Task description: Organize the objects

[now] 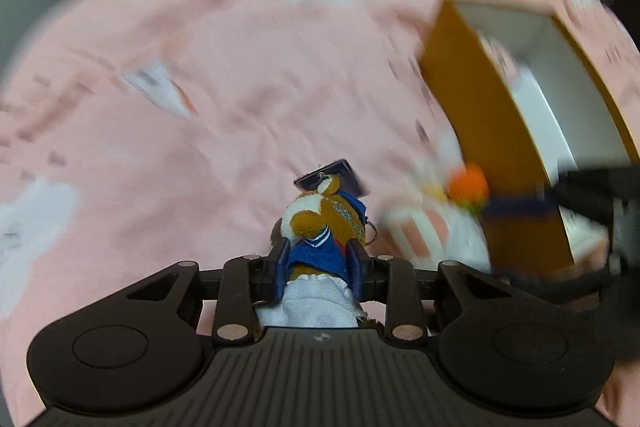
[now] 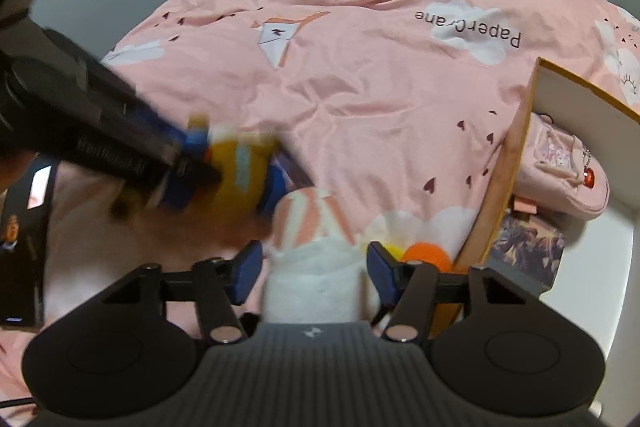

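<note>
— Where was the bear when you looked down your left side?

— The small plush bear [image 1: 320,227], brown with a blue top and white skirt, sat right between my left jaws [image 1: 320,263]. The blue pads [image 1: 282,267] pressed on its middle from both sides, so I had it gripped, the jaws drawn in narrow. It hung over the pink bedspread [image 1: 200,107], and that view was badly blurred. A dark flat thing lay just past the bear's head; I couldn't tell what it was.

— And your right side?

— The white plush with pink stripes [image 2: 316,267] stood between my right jaws [image 2: 314,269], which were about half open. The pads [image 2: 380,267] lay just beside it; I couldn't tell whether they pressed on it. A yellow and orange piece showed at its right.

— The box?

— The open orange box [image 2: 516,155] with white inner walls stood on the bed, just right of the white plush. A pink pouch [image 2: 560,171] lay inside it on something with a dark leafy print.

— Any writing?

— On a white cloud printed on the bedspread, upside down to me: "PaperCrane" [image 2: 468,27]. A black card [image 2: 20,247] lay at the bed's left edge; its print was too small to read.
</note>
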Available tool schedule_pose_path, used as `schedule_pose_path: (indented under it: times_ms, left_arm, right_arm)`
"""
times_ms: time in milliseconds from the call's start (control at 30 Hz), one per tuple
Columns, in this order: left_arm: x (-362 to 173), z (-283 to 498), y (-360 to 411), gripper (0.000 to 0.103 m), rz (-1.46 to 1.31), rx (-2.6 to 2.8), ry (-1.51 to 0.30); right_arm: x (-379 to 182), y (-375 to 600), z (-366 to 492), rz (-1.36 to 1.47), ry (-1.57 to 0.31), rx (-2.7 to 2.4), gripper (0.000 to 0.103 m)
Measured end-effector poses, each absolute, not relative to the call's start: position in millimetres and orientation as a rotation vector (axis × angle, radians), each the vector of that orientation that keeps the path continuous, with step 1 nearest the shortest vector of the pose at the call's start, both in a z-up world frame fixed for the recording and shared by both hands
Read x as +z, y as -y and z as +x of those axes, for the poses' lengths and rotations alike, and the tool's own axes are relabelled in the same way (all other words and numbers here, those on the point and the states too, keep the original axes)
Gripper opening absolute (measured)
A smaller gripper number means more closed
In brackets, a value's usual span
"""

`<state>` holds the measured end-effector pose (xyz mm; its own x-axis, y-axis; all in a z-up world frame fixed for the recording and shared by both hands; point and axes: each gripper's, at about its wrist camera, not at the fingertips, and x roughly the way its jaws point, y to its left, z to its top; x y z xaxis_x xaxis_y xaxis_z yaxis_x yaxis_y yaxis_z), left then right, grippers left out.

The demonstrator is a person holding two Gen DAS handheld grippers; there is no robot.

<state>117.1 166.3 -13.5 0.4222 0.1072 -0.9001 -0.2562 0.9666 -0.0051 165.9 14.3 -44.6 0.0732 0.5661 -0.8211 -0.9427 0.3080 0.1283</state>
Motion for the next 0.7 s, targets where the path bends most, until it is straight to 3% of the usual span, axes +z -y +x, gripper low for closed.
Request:
schedule_pose_path:
  times_ms: [233,333,500,700]
  left_arm:
    - [-30.1,88.3,-165.2,0.034,-0.346,0.382,-0.972]
    - [-38.5,79.1,-171.6,0.034,-0.451,0.438,-0.951]
    - [-37.9,75.7,-186.5,0.034,-0.574,0.372,-1.014]
    - [-37.7,92.3,-206.8,0.034,-0.634,0.269,-1.181]
  right_arm:
    - [-63.1,-20.1,131.6,-0.624,-0.959,1.212,0.051]
    - [-67.8,-22.9,122.8,-0.684,-0.876,1.185,0.051]
    - [-81.4,-30.1,109.7,-0.812,-0.787,1.178,0.064]
    - [-94.4,-36.8,100.8,-0.923,-0.710,1.149,0.070]
